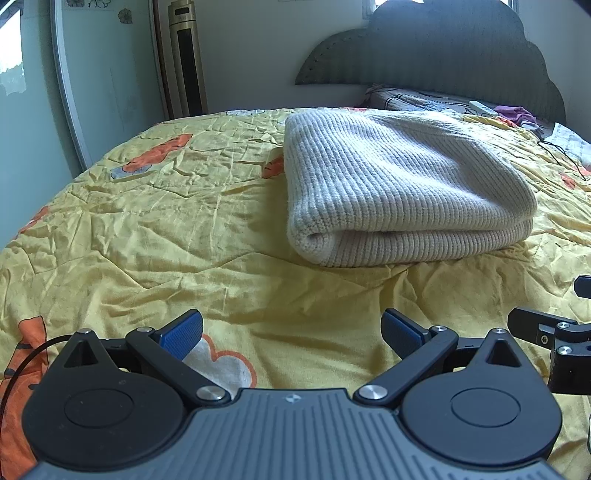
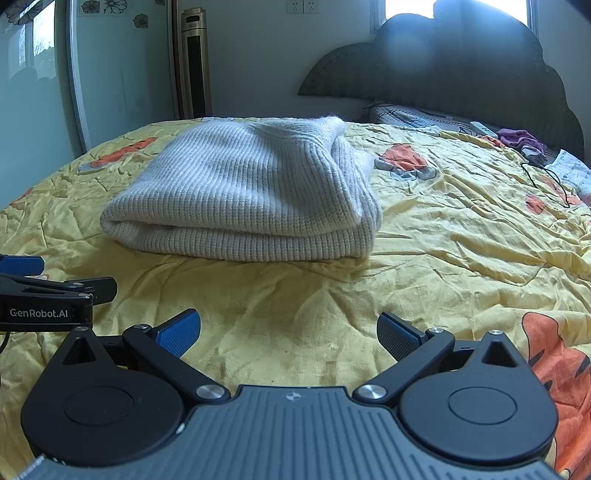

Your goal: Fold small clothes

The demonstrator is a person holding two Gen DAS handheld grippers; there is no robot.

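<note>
Left wrist view: the left gripper point(image 1: 291, 334) hangs with jaws spread wide and empty above the yellow bedspread point(image 1: 147, 240), the folded knit sweater point(image 1: 399, 192) lying at 1 o'clock. Right wrist view: the right gripper point(image 2: 289, 335) is likewise wide apart and empty, the sweater at 11 o'clock, well apart from it.

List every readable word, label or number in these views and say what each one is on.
"GenRobot.AI": white lettering on the side of the left gripper, seen from the right wrist view.
Marking near the top of the tower fan: too small to read.
Print on the white paper at the bed's far right: blurred, unreadable.
</note>
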